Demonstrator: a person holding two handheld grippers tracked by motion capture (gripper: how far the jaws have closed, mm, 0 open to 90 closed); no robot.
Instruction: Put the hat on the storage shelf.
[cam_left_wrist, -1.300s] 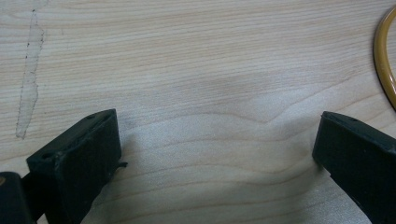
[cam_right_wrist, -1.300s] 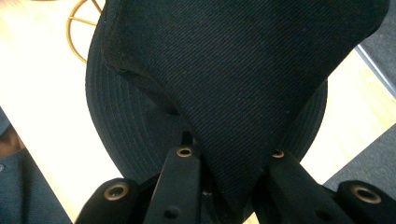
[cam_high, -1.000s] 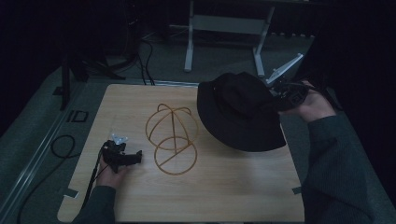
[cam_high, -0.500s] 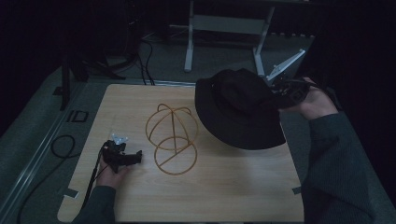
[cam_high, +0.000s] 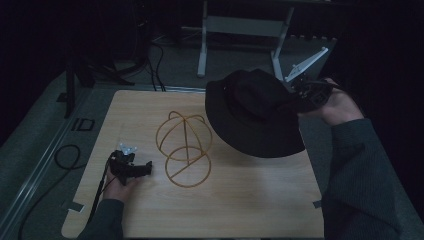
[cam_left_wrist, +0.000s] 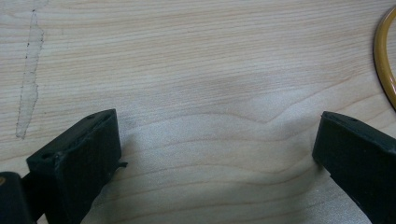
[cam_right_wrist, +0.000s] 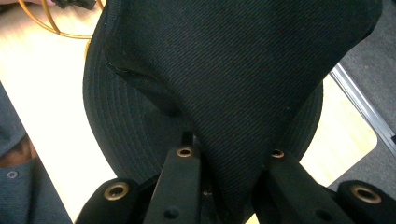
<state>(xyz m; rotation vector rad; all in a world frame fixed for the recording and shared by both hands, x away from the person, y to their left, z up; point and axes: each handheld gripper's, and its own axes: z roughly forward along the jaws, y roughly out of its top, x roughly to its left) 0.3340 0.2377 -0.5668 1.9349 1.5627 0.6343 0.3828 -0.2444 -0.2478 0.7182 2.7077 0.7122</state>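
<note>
One black hat (cam_high: 252, 112), brim tilted toward table (cam_high: 150, 220)

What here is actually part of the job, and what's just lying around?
Part of the job:
- black hat, pinched in the right claw and held above the table
- gold wire stand on the table, beside the hat
- left claw, open, resting on the table near the stand

Just lying about:
- grey metal frame on the floor behind the table
- cables on the floor
</note>
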